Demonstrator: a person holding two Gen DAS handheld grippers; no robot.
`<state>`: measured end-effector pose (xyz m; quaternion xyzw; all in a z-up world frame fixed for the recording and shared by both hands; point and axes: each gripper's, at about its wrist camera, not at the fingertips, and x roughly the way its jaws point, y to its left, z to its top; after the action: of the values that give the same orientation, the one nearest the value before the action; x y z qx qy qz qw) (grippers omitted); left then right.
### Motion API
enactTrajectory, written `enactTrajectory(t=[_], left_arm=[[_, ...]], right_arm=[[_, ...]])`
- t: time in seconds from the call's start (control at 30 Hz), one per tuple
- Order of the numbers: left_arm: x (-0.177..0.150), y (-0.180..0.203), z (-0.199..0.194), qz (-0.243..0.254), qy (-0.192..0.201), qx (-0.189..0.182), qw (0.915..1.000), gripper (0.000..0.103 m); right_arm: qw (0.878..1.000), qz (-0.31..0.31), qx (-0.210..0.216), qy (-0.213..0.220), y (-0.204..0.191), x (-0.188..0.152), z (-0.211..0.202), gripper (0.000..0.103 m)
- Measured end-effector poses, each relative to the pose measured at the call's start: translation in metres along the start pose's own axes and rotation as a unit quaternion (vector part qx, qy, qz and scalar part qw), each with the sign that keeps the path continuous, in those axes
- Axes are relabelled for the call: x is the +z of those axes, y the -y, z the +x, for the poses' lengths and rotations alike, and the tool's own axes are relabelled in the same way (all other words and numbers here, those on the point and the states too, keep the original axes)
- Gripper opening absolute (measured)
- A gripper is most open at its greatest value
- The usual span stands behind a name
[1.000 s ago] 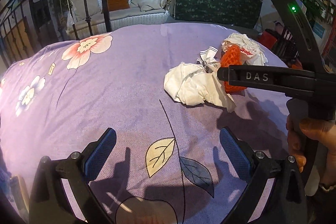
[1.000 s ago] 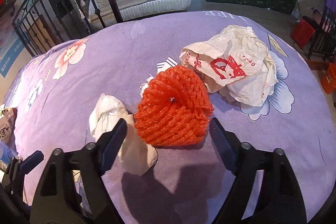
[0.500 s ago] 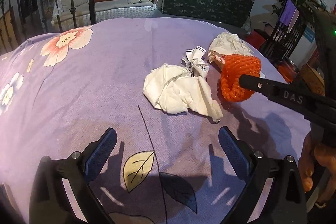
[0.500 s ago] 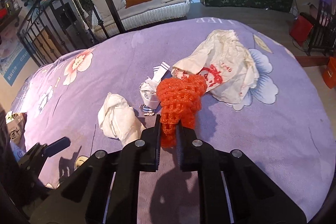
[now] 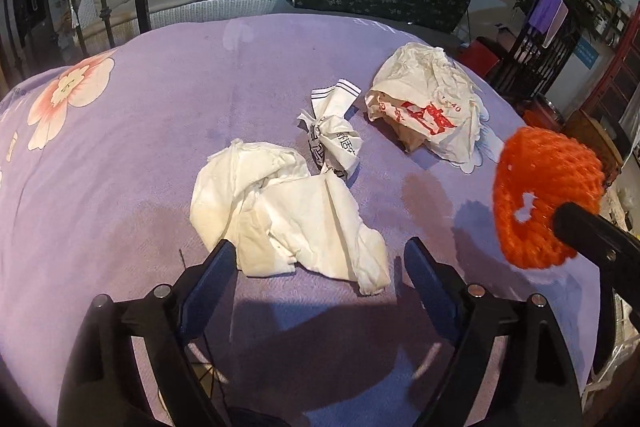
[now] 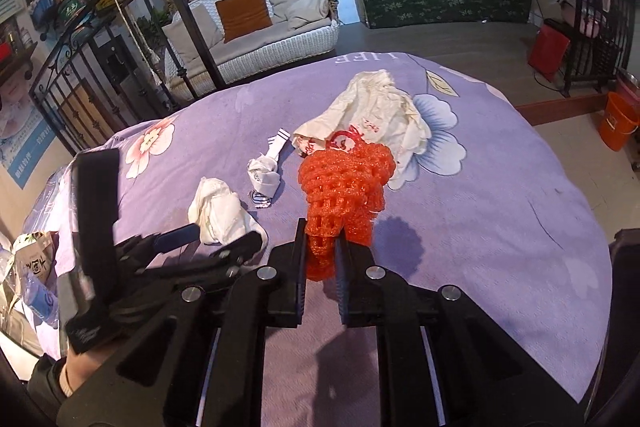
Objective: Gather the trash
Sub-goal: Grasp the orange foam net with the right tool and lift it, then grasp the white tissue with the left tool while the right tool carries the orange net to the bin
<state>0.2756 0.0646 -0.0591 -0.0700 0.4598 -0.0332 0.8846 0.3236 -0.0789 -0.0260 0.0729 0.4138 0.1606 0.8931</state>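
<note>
Orange net (image 6: 344, 183) is clenched in the right tongs (image 6: 320, 259), clear of the table (image 5: 120, 155). Left tongs (image 5: 316, 263) are closing astride the tissue (image 5: 280, 211), not yet pressing; suggest seating deeper toward twelve o'clock before pinching.

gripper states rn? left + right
Left gripper: jaws closing around the crumpled white tissue, pads not on it yet.
Right gripper: shut on the orange foam net, lifted off the cloth.

Soft indoor light, sharp focus centrally, dark shadows under the jaws, fisheye-bent vignetted edges.
</note>
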Motion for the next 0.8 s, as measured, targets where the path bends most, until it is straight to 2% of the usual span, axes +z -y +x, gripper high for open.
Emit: enactTrajectory(t=[0.13, 0.23, 0.3, 0.4, 0.47, 0.6, 0.8], left_arm=[[0.005, -0.006, 0.01, -0.017, -0.008, 0.018, 0.9997, 0.07], [0.005, -0.01, 0.007, -0.023, -0.002, 0.03, 0.9993, 0.056], [0.004, -0.016, 0.004, -0.032, 0.002, 0.034, 0.9989, 0.041], [0.001, -0.024, 0.001, -0.048, 0.005, 0.031, 0.9984, 0.025], [-0.001, -0.027, -0.003, -0.054, 0.006, 0.028, 0.9981, 0.019], [-0.006, -0.029, -0.012, -0.062, 0.009, 0.016, 0.9979, 0.016], [-0.02, -0.022, -0.033, -0.046, 0.026, 0.012, 0.9985, 0.016]], right_arm=[[1.0, 0.013, 0.0, -0.003, 0.008, -0.009, -0.006, 0.013], [1.0, 0.019, 0.0, -0.003, 0.012, -0.014, -0.009, 0.013], [1.0, 0.022, 0.0, -0.002, 0.014, -0.016, -0.011, 0.013], [1.0, 0.027, 0.001, -0.003, 0.016, -0.019, -0.012, 0.013], [1.0, 0.029, 0.004, -0.005, 0.017, -0.021, -0.012, 0.013], [0.999, 0.033, 0.006, -0.003, 0.021, -0.025, -0.017, 0.013], [0.999, 0.037, 0.004, -0.002, 0.029, -0.034, -0.023, 0.013]])
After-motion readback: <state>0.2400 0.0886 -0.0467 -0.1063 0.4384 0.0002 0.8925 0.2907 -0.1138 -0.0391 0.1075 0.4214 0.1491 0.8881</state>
